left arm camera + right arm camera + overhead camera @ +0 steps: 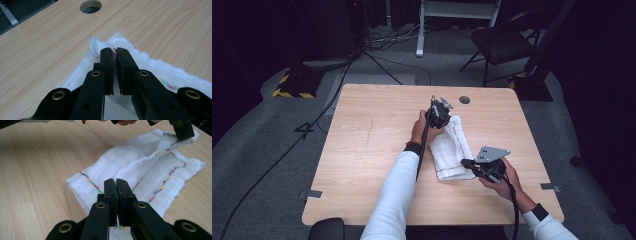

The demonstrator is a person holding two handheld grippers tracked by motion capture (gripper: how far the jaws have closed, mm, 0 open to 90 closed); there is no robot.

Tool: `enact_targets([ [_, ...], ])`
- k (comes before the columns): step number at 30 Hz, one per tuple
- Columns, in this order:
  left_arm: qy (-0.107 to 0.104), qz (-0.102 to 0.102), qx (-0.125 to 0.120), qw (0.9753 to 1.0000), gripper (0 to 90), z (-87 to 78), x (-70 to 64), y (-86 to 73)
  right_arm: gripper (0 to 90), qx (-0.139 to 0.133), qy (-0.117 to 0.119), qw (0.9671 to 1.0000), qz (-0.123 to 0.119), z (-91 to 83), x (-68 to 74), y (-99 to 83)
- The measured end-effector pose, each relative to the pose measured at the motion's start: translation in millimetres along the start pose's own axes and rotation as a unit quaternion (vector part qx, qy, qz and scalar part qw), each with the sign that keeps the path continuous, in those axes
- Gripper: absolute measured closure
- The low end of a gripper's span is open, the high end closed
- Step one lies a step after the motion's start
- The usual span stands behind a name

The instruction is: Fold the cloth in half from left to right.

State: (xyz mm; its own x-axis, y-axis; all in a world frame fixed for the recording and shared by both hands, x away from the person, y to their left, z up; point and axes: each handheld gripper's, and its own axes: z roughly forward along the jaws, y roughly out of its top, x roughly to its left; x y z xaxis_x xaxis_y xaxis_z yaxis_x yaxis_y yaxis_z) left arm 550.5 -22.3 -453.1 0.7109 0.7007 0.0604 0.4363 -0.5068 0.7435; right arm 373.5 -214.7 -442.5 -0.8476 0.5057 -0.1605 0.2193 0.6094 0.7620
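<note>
A white towel (451,145) with a multicoloured stitched line lies partly folded on the wooden table (372,150), right of centre. My left gripper (443,120) is at the towel's far corner. In the left gripper view its jaws (114,53) are shut on the towel (155,67), with stitched hem pinched between the pads. My right gripper (466,163) is at the towel's near end. In the right gripper view its jaws (116,183) are shut on the near hem, and the towel (125,157) stretches away to the other gripper (183,130), which lifts the far corner.
A round cable hole (464,99) (90,6) sits in the tabletop just beyond the towel. A black chair (502,42) and cables stand on the floor behind the table. Bare wood spreads over the table's left half.
</note>
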Motion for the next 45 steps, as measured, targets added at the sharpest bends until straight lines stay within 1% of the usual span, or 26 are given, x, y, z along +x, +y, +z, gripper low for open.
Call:
enact_targets([
  [4, 0.001, 0.002, 0.003, 1.0000, 83.7, 5.2, -4.0, 3.1, 87.5, 0.007, -0.003, 1.0000, 0.003, -1.6, -2.9, -5.3],
  [5, 0.002, 0.005, 0.003, 1.0000, 83.6, 6.9, -4.7, 3.7, 87.5, 0.008, -0.005, 0.9999, 0.006, -2.2, -3.7, -6.5],
  [9, 0.004, 0.005, 0.008, 1.0000, 83.3, 12.9, -7.6, 4.8, 87.3, 0.012, -0.008, 0.9998, 0.011, -2.3, -6.0, -10.2],
  [12, 0.004, 0.003, 0.010, 0.9999, 82.9, 17.2, -10.0, 5.2, 87.3, 0.019, -0.009, 0.9997, 0.010, -0.8, -7.1, -12.4],
  [14, 0.003, 0.007, 0.014, 0.9999, 83.0, 19.4, -11.4, 6.3, 87.3, 0.021, -0.009, 0.9997, 0.011, -0.4, -7.8, -13.3],
  [16, 0.005, 0.007, 0.010, 0.9999, 82.9, 21.9, -13.0, 7.4, 87.2, 0.021, -0.009, 0.9997, 0.011, -0.5, -8.2, -13.6],
  [19, 0.006, 0.002, 0.006, 1.0000, 81.4, 24.0, -14.9, 10.5, 87.1, 0.025, -0.009, 0.9996, 0.013, 0.0, -8.4, -14.0],
  [23, 0.004, 0.004, 0.003, 1.0000, 80.0, 27.5, -17.5, 15.3, 86.5, 0.031, -0.008, 0.9994, 0.016, -0.4, -8.6, -15.0],
  [24, 0.006, 0.000, 0.001, 1.0000, 77.6, 27.9, -18.1, 16.2, 85.8, 0.033, -0.009, 0.9993, 0.015, -0.8, -8.9, -16.8],
  [25, 0.013, -0.006, -0.002, 0.9999, 73.0, 27.3, -18.2, 18.1, 83.1, 0.035, -0.010, 0.9992, 0.017, -1.3, -9.3, -18.1],
  [26, 0.017, -0.010, -0.007, 0.9998, 63.9, 26.1, -18.3, 18.7, 78.0, 0.035, -0.016, 0.9990, 0.022, -1.9, -10.1, -20.4],
  [27, 0.015, -0.014, -0.011, 0.9997, 62.0, 23.5, -17.8, 19.5, 78.4, 0.037, -0.022, 0.9988, 0.024, -2.6, -10.7, -21.6],
  [28, 0.017, -0.016, -0.012, 0.9996, 57.0, 21.9, -17.6, 19.8, 77.0, 0.040, -0.023, 0.9987, 0.025, -3.8, -10.8, -23.1],
  [29, 0.023, -0.017, -0.015, 0.9995, 51.7, 19.0, -17.4, 20.0, 73.2, 0.041, -0.023, 0.9986, 0.022, -4.3, -10.9, -23.8],
  [30, 0.017, -0.016, -0.018, 0.9996, 48.3, 14.8, -16.3, 19.4, 66.6, 0.041, -0.025, 0.9985, 0.024, -5.0, -10.5, -24.7],
  [31, 0.018, -0.015, -0.018, 0.9996, 47.0, 12.2, -16.0, 18.8, 60.6, 0.048, -0.032, 0.9980, 0.026, -5.3, -10.6, -25.5],
  [32, 0.024, -0.009, -0.015, 0.9996, 44.9, 7.8, -15.4, 17.5, 58.7, 0.051, -0.032, 0.9978, 0.027, -5.4, -11.2, -26.0],
  [33, 0.023, -0.005, -0.013, 0.9996, 40.4, 5.0, -14.9, 16.6, 56.6, 0.054, -0.033, 0.9975, 0.032, -6.6, -12.1, -26.8],
  [35, 0.018, 0.004, -0.008, 0.9998, 35.0, -3.8, -15.5, 12.5, 52.9, 0.053, -0.035, 0.9973, 0.036, -8.4, -14.1, -28.5],
  [37, -0.002, 0.012, -0.004, 0.9999, 30.2, -16.9, -16.0, 4.8, 49.6, 0.050, -0.038, 0.9971, 0.043, -10.4, -17.0, -30.5],
  [38, -0.008, 0.017, 0.002, 0.9998, 27.2, -22.5, -16.7, 0.3, 48.1, 0.048, -0.042, 0.9969, 0.047, -11.6, -18.6, -31.2],
  [40, -0.013, 0.032, 0.008, 0.9994, 25.0, -32.7, -18.7, -9.5, 46.6, 0.042, -0.044, 0.9968, 0.052, -13.6, -22.2, -32.5],
  [42, -0.024, 0.042, 0.016, 0.9987, 22.1, -45.1, -22.1, -23.5, 45.4, 0.037, -0.048, 0.9965, 0.057, -15.1, -26.3, -33.7],
  [43, -0.026, 0.048, 0.023, 0.9982, 20.7, -50.6, -24.2, -29.4, 44.7, 0.038, -0.052, 0.9963, 0.057, -15.5, -28.7, -34.5],
  [44, -0.031, 0.055, 0.025, 0.9977, 19.4, -55.9, -26.5, -35.8, 44.1, 0.039, -0.054, 0.9958, 0.062, -15.5, -29.9, -35.0],
  [45, -0.033, 0.060, 0.027, 0.9973, 19.3, -59.6, -28.4, -40.4, 43.9, 0.041, -0.055, 0.9958, 0.062, -15.3, -30.9, -35.6],
])
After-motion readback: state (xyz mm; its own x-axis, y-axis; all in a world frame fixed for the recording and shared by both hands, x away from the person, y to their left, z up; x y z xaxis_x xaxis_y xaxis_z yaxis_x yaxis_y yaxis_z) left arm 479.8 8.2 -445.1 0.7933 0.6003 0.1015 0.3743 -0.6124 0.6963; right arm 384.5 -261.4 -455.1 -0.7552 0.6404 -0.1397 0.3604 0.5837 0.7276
